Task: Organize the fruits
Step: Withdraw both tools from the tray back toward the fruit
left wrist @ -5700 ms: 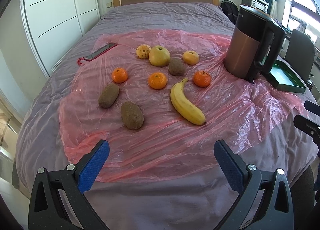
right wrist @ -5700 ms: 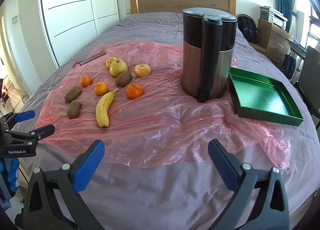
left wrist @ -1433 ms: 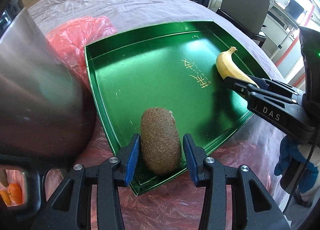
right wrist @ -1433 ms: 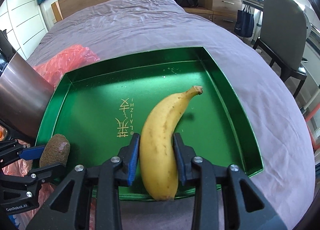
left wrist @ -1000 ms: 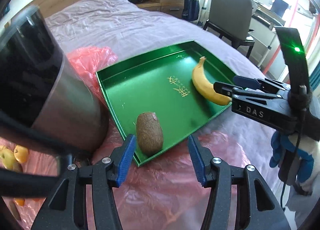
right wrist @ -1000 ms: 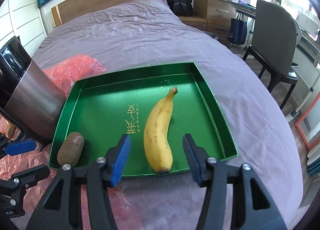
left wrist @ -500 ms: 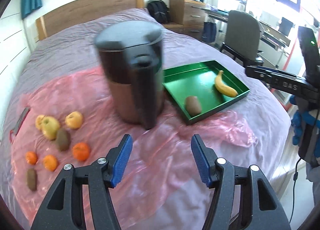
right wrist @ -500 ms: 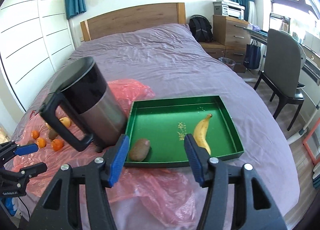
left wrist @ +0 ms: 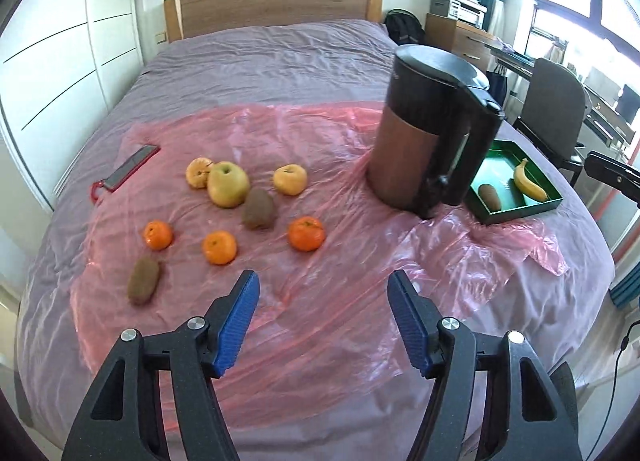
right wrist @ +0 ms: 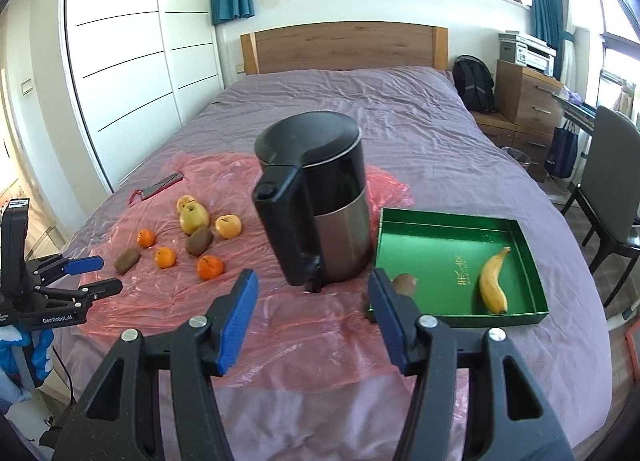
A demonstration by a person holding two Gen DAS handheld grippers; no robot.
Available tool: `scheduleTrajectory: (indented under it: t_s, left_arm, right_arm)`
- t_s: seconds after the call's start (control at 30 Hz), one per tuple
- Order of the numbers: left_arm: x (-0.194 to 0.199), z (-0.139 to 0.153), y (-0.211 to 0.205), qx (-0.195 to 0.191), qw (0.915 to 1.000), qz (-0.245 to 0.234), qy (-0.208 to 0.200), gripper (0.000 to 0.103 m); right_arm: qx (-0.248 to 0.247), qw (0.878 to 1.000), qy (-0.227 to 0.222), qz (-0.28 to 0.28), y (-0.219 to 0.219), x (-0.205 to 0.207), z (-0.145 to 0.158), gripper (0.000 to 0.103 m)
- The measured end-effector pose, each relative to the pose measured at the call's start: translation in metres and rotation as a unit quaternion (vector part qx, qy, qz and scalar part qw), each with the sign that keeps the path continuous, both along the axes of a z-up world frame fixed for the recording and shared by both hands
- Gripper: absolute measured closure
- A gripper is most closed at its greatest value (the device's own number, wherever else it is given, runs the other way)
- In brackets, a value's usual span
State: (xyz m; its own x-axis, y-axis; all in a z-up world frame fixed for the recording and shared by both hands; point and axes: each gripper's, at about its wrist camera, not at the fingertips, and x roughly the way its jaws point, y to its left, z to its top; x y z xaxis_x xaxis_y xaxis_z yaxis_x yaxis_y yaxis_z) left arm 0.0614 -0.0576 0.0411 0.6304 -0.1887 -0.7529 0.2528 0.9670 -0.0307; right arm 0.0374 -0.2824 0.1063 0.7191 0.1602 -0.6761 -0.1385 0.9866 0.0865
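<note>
The left hand-held gripper [left wrist: 323, 317] and the right hand-held gripper [right wrist: 312, 315] both hang over the bed [left wrist: 280, 57], blue fingers wide apart, holding nothing. Left of the kettle [left wrist: 434, 133] lie 3 oranges, 2 kiwis and 3 yellow fruits. Right of the kettle, the green tray [right wrist: 424, 257] holds a kiwi [right wrist: 405, 283] and a banana [right wrist: 493, 280].

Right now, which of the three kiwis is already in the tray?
The kiwi lying in the green tray beside the banana. The other two kiwis lie on the pink plastic sheet, left of the kettle.
</note>
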Motion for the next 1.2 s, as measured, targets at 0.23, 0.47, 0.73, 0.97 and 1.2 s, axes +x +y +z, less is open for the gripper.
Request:
scheduleTrajectory:
  t_s: [0.23,0.47,0.73,0.97,1.2]
  left_arm:
    - [-0.013,-0.012,0.062,0.02,0.9991,0.038,0.001,0.037]
    - [-0.019,-0.032,0.128,0.008,0.9952,0.096,0.017,0.026]
    - [-0.02,-0.053,0.203,-0.011,0.986,0.165,0.025,0.024]
    - [-0.007,-0.077,0.247,-0.009,0.9791,0.2,0.038,0.023]
    - [0.04,-0.099,0.251,0.005,0.9828,0.176,0.056,0.023]
  right_arm:
    - [-0.002,0.999,0.016,0.037,0.046,-0.005,-0.009,0.038]
    - [-0.011,0.996,0.046,0.07,0.09,0.001,-0.025,0.038]
    - [-0.022,0.99,0.082,0.112,0.151,0.021,-0.058,0.038]
    - [-0.031,0.983,0.113,0.139,0.191,0.049,-0.09,0.038]
    - [-0.037,0.978,0.141,0.146,0.213,0.089,-0.127,0.038]
